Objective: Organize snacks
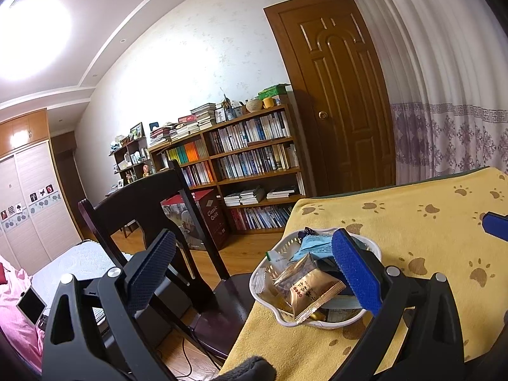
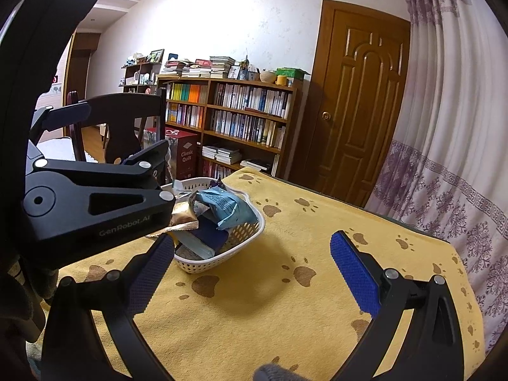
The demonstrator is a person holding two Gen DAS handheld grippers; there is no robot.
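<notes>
Snacks fill the white basket (image 2: 236, 244) at the near-left corner of the paw-print yellow cloth (image 2: 317, 285): gold packet (image 1: 312, 287), blue packet (image 2: 222, 204). Left gripper (image 1: 254, 260) hovers above the basket, jaws wide, empty. Right gripper (image 2: 250, 254) gapes wide over bare cloth beside it.

A bright indoor room lit from above. In the left wrist view a round ceiling light (image 1: 30, 36) at ten o'clock blows out to white glare. Fisheye distortion bends the door (image 2: 358, 108) and curtain (image 2: 451, 133); corners go black. Soft shadows fall on the yellow paw-print cloth (image 2: 285, 301). Focus is sharp.
</notes>
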